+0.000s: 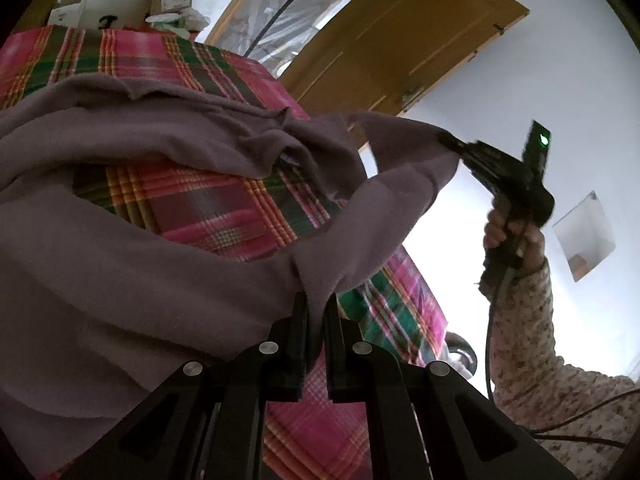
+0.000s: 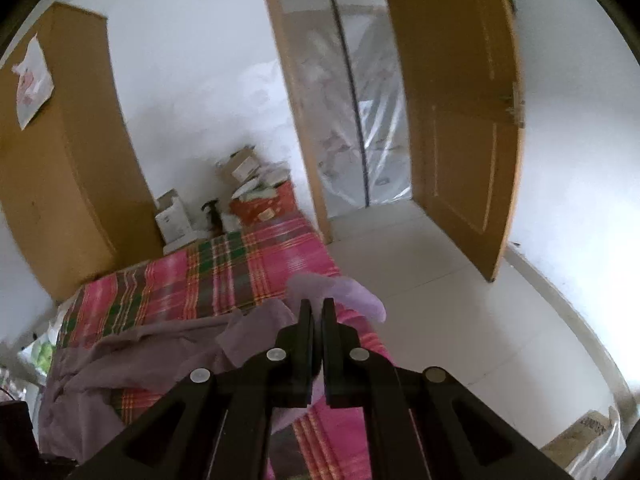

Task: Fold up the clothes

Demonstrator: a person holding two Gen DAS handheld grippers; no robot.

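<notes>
Both grippers are clamped on one edge of the mauve garment (image 1: 120,264): the left gripper (image 1: 316,304) low over the plaid bed (image 1: 224,216), the right gripper (image 1: 448,142) raised off the bed's door-side edge. The step looks like lifting that edge taut (a spread or a fold, I cannot tell which). The held edge runs from low at the left to high at the right; the rest lies rumpled on the bed. Next comes carrying both corners level, grips kept.
</notes>
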